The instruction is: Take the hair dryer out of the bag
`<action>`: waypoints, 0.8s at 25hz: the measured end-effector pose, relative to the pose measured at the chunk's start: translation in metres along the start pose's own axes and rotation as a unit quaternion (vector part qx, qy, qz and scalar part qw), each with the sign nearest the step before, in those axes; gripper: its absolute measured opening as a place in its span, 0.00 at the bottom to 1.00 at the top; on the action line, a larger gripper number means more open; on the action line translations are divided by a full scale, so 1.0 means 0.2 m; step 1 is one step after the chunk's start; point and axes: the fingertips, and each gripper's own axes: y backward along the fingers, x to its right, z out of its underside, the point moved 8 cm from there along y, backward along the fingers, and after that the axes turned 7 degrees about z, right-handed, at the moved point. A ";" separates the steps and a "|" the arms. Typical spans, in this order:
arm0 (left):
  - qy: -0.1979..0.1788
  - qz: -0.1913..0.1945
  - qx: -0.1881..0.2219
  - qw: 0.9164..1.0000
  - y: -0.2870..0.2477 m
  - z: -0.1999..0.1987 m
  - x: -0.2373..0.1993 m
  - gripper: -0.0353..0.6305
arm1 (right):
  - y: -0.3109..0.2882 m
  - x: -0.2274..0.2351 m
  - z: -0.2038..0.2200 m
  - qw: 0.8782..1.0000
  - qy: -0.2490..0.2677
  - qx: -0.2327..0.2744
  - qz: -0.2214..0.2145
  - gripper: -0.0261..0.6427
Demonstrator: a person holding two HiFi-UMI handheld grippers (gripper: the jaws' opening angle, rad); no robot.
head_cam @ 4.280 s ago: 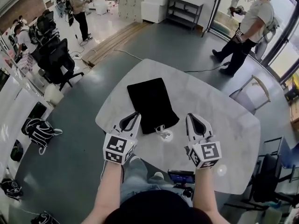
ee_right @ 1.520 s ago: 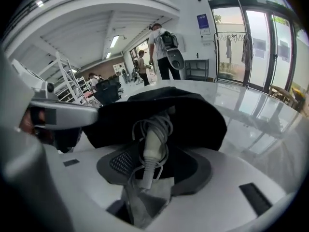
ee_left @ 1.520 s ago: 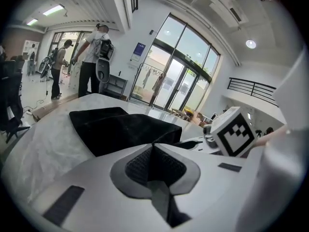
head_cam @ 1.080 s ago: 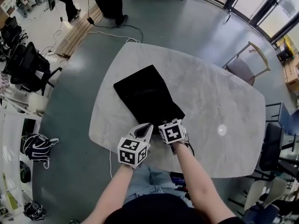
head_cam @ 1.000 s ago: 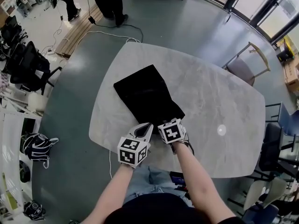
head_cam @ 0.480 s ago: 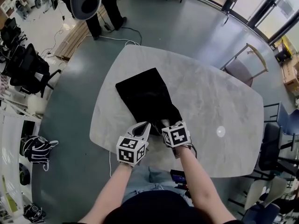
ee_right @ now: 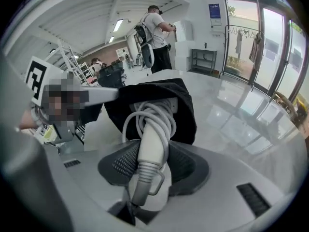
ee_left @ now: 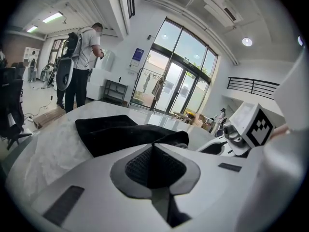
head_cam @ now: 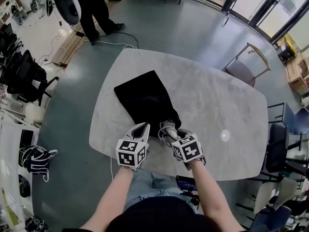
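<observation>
A black bag lies flat on the marble table, its mouth toward the near edge. A white hair dryer with its cord wound round the handle pokes out of that mouth. My right gripper is shut on the handle; in the right gripper view the handle sits between the pads, with the bag behind it. My left gripper is shut, its tips at the bag's near left edge. In the left gripper view the jaws meet, and the bag lies just beyond them.
A person stands on the floor beyond the table's far left. A chair stands at the far right edge. Office chairs and a backpack are on the floor at left.
My right gripper has drawn back toward the near edge and risen, bringing the hair dryer's handle and cord out of the bag's mouth. The left gripper has stayed put.
</observation>
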 end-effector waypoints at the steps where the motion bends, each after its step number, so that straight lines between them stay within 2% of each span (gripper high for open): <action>1: -0.002 -0.001 0.001 1.000 0.00 0.00 0.00 0.09 | 0.02 0.01 0.03 1.000 0.003 0.001 -0.001 0.32; 7: -0.008 -0.011 0.008 1.000 0.00 0.00 0.00 0.09 | 0.15 0.09 0.18 1.000 -0.006 0.001 0.001 0.32; 14: -0.020 -0.013 -0.002 1.000 -0.02 0.01 0.02 0.09 | 0.31 0.14 0.37 1.000 -0.007 -0.002 0.000 0.32; 20: -0.023 -0.020 -0.011 0.999 -0.04 0.02 0.04 0.09 | 0.46 0.17 0.45 1.000 -0.012 0.020 -0.011 0.32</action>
